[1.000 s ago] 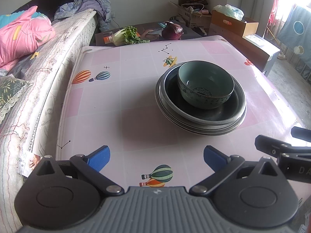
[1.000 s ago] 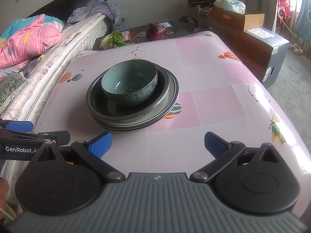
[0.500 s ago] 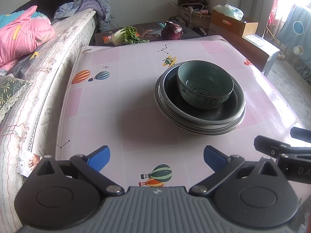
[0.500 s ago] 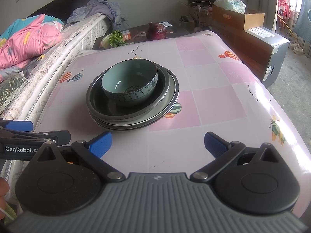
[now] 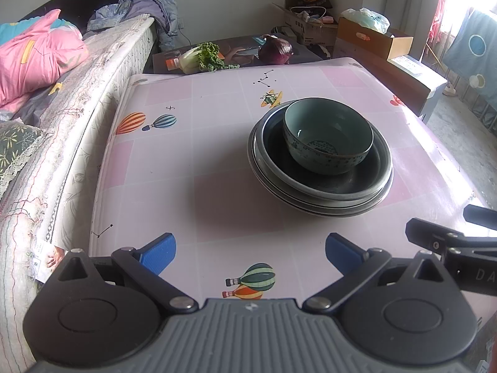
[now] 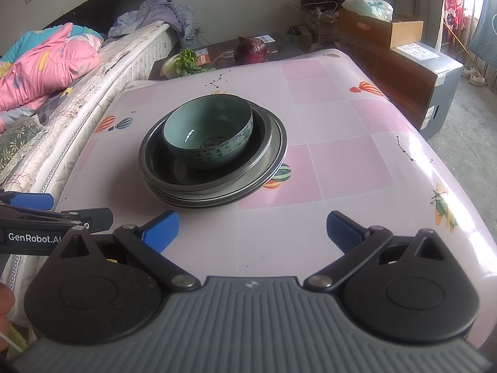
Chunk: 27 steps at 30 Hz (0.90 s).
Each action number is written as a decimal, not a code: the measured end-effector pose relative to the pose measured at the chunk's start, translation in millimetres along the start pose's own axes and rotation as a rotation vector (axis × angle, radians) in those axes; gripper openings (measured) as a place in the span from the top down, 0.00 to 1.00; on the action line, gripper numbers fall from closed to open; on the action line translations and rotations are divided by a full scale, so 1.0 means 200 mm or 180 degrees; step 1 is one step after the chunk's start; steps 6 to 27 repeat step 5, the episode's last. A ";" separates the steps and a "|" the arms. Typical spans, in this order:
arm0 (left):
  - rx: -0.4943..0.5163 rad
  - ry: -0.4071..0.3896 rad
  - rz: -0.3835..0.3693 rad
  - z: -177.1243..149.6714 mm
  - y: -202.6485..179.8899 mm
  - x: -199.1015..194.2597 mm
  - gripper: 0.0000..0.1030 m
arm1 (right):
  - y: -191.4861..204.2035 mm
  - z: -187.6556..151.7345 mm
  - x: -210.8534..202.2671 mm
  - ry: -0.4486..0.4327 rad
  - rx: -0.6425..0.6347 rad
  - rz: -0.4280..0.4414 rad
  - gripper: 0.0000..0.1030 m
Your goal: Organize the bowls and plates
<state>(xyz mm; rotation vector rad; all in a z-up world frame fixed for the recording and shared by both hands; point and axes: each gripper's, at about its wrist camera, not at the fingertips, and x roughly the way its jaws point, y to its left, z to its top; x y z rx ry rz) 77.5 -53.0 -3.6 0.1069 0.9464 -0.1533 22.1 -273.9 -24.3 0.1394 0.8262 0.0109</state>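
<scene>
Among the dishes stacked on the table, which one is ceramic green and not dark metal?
The green bowl on top of the stack. It is deep, with a printed pattern outside; the metal plates under it are wide, shallow and dark grey.

My left gripper (image 5: pixel 250 253) fills the bottom of its own view, its two blue-tipped fingers (image 5: pixel 158 252) spread wide toward the lower left and lower right of the frame, nothing between them. My right gripper (image 6: pixel 252 231) sits the same way in its view, jaws wide apart, blue pads (image 6: pixel 342 231) empty. Each one pokes into the other's picture: the right gripper's black finger shows at the right edge of the left view, and the left one enters at the left edge of the right view. A bit of my hand (image 6: pixel 5 303) shows at the lower left edge there.
</scene>
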 end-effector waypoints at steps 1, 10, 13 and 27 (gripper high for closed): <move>0.0003 0.0000 0.0000 0.00 0.00 0.00 0.00 | 0.00 0.00 0.00 0.0000 0.0001 0.0000 0.01; 0.0005 -0.0002 0.0002 0.00 0.00 -0.01 0.00 | 0.00 0.00 0.00 0.0003 0.0006 -0.0001 0.01; 0.0005 -0.0002 0.0002 0.00 0.00 -0.01 0.00 | 0.00 0.00 0.00 0.0003 0.0006 -0.0001 0.01; 0.0005 -0.0002 0.0002 0.00 0.00 -0.01 0.00 | 0.00 0.00 0.00 0.0003 0.0006 -0.0001 0.01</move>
